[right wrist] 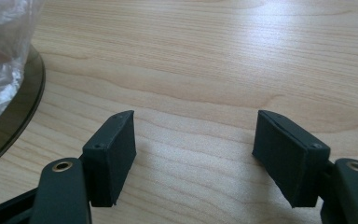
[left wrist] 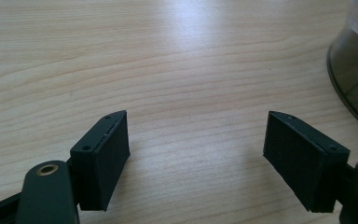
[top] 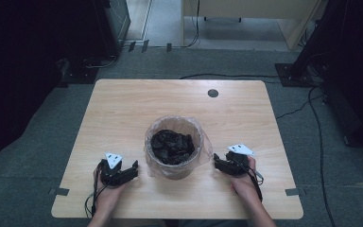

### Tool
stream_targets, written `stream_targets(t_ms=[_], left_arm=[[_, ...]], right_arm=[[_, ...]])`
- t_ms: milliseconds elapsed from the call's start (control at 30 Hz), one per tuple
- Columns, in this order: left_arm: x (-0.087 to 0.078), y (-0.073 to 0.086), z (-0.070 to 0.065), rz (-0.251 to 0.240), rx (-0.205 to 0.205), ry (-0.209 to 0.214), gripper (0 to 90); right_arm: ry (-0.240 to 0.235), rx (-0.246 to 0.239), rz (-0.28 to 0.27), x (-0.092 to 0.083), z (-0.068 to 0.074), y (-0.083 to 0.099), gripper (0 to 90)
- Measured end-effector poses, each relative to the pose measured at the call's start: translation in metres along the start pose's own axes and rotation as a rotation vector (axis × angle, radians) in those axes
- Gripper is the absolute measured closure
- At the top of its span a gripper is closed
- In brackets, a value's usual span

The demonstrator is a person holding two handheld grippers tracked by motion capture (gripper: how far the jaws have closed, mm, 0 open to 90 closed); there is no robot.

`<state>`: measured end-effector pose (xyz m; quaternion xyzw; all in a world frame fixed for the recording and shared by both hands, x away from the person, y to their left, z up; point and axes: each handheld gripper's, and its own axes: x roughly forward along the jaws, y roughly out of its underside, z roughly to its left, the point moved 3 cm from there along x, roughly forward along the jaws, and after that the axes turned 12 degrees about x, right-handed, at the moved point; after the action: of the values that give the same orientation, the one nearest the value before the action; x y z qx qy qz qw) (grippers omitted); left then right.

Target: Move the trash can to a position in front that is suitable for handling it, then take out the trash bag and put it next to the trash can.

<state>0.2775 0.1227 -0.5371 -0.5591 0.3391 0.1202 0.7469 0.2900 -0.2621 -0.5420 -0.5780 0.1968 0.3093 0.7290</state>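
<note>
Wooden table [top: 123, 109], pale and bare over most of its top, carries a round bin [top: 174, 146] near the middle, a little toward the person's side. A clear plastic liner [top: 205, 144] is draped over the bin's rim and bulges out past its wall, and a crumpled black bag [top: 171, 145] lies inside.

At the bin's left in the high view, the left gripper [top: 133, 171] rests low on the table in the person's left hand [top: 108, 195], its tips turned toward the bin and just short of its base. In the left gripper view, the left gripper [left wrist: 196, 158] has its jaws spread wide with only bare wood between them; the bin's dark foot curves in at the right edge, near the right jaw but apart from it.

At the bin's right, the right gripper [top: 216, 163] lies in the right hand [top: 246, 182], its tips pointing at the bin and close to the loose liner. In the right gripper view, the right gripper [right wrist: 193, 156] also stands spread, nothing between the pads. The bin's base and a fold of the liner show at the left edge, beside the left jaw, not touching it.

The bin sits between the two grippers, each just beside it.
</note>
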Motion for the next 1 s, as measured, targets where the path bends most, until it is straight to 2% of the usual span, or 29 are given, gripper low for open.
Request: stream_targets(t_ms=[67,167,233,300,333,367,467,600,733,833,900,1000], left_arm=[[0.0,-0.001,-0.004,-0.002,0.029,0.003,22.4],[-0.001,-0.001,-0.006,-0.011,0.027,0.019,22.4],[-0.002,-0.001,-0.01,-0.026,0.049,0.048,22.4],[-0.003,-0.002,-0.012,-0.034,0.059,0.06,20.6],[-0.004,-0.002,-0.017,-0.041,0.066,0.088,20.4],[-0.004,-0.002,-0.017,-0.041,0.066,0.088,20.4],[-0.005,-0.003,-0.024,-0.047,0.066,0.123,20.4],[-0.005,-0.004,-0.032,-0.046,0.075,0.139,20.4],[-0.005,-0.007,-0.043,-0.056,0.063,0.156,20.4],[-0.007,-0.008,-0.054,-0.067,0.09,0.162,20.4],[-0.008,-0.009,-0.056,-0.072,0.093,0.153,21.0],[-0.012,-0.011,-0.055,-0.102,0.077,0.153,21.4]], right_arm=[[-0.003,0.001,-0.003,0.0,0.0,0.0,29.5],[-0.006,0.004,-0.002,0.0,0.0,0.0,29.4],[-0.008,0.0,-0.002,0.0,0.0,0.0,28.8],[-0.005,-0.003,-0.001,0.0,0.0,0.0,28.8],[-0.005,-0.006,-0.002,0.0,0.0,0.0,28.8],[-0.005,-0.006,-0.002,0.0,0.0,0.0,28.8],[-0.006,-0.006,-0.001,0.001,0.001,0.0,28.7],[-0.01,-0.003,-0.002,0.0,0.0,0.0,28.7],[-0.012,-0.002,-0.001,0.0,0.0,0.0,28.7],[-0.008,-0.007,-0.001,0.0,0.0,0.0,28.7],[-0.008,-0.006,-0.001,0.0,0.0,0.0,28.7],[-0.01,-0.005,-0.001,0.0,0.001,0.0,28.7]])
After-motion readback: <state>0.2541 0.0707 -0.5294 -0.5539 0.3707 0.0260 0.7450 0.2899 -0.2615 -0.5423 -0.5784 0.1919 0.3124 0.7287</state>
